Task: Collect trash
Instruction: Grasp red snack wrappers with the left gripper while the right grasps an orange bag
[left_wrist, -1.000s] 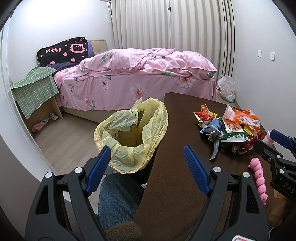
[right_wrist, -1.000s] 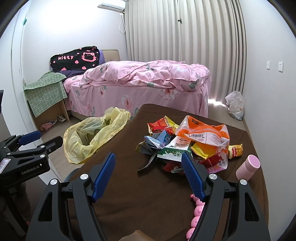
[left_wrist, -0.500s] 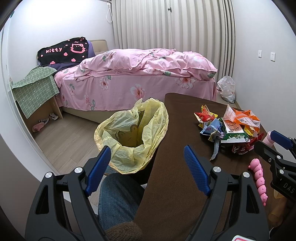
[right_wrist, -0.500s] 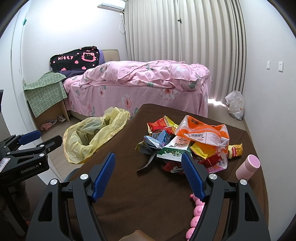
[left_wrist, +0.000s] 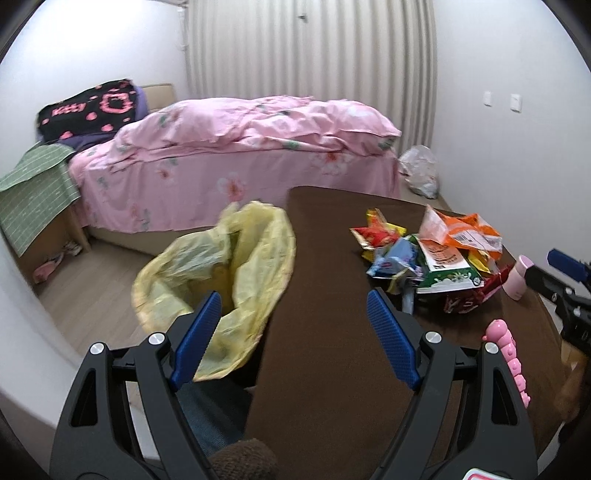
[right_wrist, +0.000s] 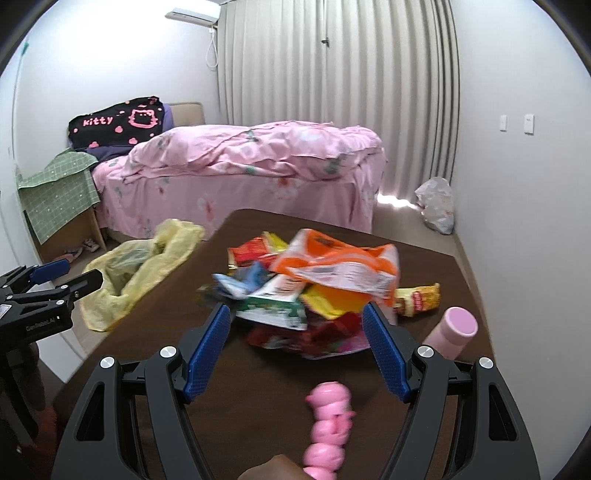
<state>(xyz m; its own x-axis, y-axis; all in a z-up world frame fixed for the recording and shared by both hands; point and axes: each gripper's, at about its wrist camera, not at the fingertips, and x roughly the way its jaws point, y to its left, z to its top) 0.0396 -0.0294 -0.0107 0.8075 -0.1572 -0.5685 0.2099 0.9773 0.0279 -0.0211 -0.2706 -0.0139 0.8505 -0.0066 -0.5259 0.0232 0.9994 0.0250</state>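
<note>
Both grippers hover open over the brown counter (right_wrist: 155, 332), holding nothing.

The right gripper (right_wrist: 295, 343) has its blue fingers (right_wrist: 208, 343) spread wide just in front of the pile of snack wrappers (right_wrist: 314, 280). The left gripper (left_wrist: 293, 336), fingers equally apart, sits over the counter edge beside the yellow trash bag (left_wrist: 221, 266), which hangs open left of the wrappers. A pink bottle (right_wrist: 452, 330) stands right of the pile; a pink beaded toy (right_wrist: 328, 424) lies nearer than it.

Both grippers, left gripper (left_wrist: 293, 334) and right gripper (right_wrist: 295, 349), are black plastic frames with triangular cut-outs, silver screws at the pivots, and blue textured finger pads (right_wrist: 208, 347). A blue-jeaned leg (left_wrist: 214, 417) shows at six o'clock.
</note>
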